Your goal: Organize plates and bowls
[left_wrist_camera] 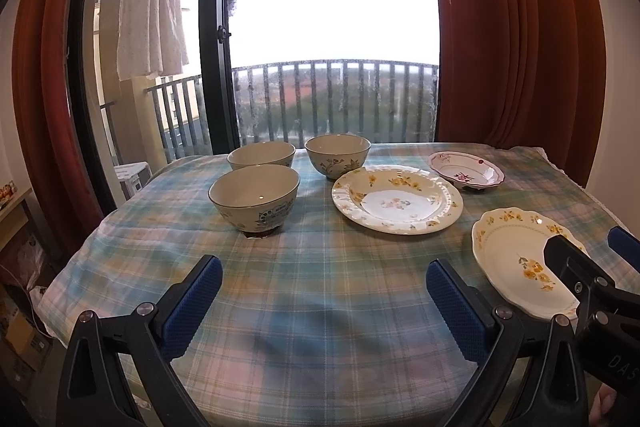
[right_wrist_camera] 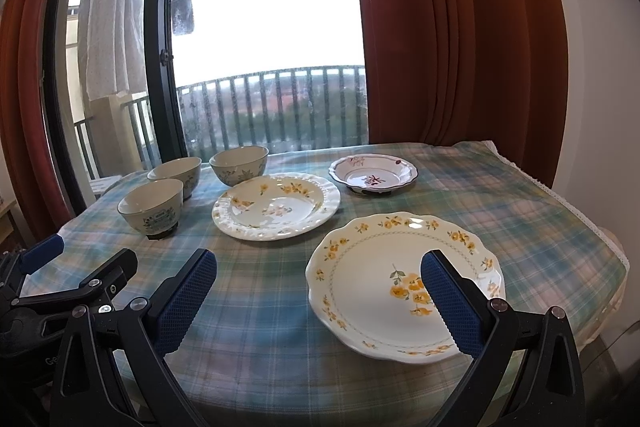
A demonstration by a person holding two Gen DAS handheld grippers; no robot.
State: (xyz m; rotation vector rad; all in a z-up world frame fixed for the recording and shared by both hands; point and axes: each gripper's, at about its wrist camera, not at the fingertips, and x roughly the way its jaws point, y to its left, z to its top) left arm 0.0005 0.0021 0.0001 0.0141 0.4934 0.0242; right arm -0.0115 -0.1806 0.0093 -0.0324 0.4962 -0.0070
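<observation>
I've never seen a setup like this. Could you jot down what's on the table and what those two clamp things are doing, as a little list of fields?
surface: table under a plaid tablecloth
bowls: three, grouped at far left; nearest bowl, two behind
plates: white plate with yellow flowers, middle; scalloped plate, near right; small pink-rimmed dish, far right
stacking: none, every piece sits apart
left gripper: open, holding nothing, above bare cloth
right gripper: open, holding nothing, one finger over the scalloped plate
backdrop: balcony window, red curtains

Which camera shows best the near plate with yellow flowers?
The right wrist view: the near plate appears almost whole there, behind one blue finger. The left wrist view shows it at the edge, partly hidden by the right claw.
</observation>
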